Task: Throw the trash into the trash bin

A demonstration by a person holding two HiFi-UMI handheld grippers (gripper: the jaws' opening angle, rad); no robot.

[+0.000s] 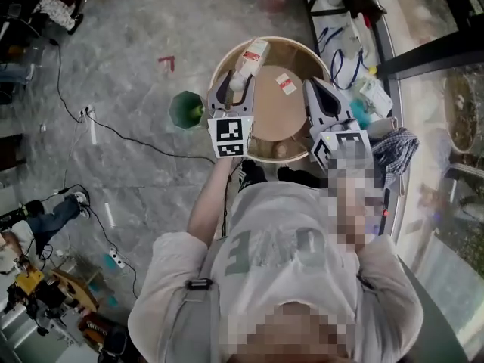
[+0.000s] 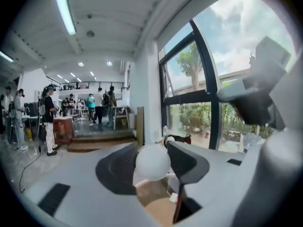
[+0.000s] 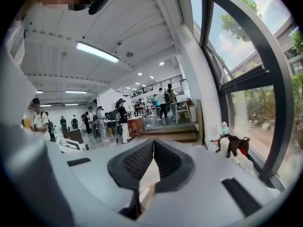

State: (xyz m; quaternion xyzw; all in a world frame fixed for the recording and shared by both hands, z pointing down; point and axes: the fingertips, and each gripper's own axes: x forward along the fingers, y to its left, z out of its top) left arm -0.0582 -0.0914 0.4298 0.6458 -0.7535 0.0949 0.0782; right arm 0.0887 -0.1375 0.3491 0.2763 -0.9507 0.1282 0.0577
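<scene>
Trash here is a white bottle (image 1: pixel 251 57) with a red-printed label. We hold it in the left gripper (image 1: pixel 236 85), whose jaws are clamped partway onto its body, with its rounded end showing between the pads. Just beside it is our right gripper (image 1: pixel 314 89), carrying nothing, its jaws pressed together tip to tip. We judge it is held alongside simply to be out of the way.

Below both stands the round trash bin (image 1: pixel 272 39). The bottle hangs inside the line of its rim on the left side, so letting go should drop it straight in. A paper scrap (image 1: pixel 286 83) already lies on the bin's bottom.

Farther left, a green container (image 1: pixel 186 110) sits apart on the grey floor, and a black cable (image 1: pixel 121 134) trails past it.
</scene>
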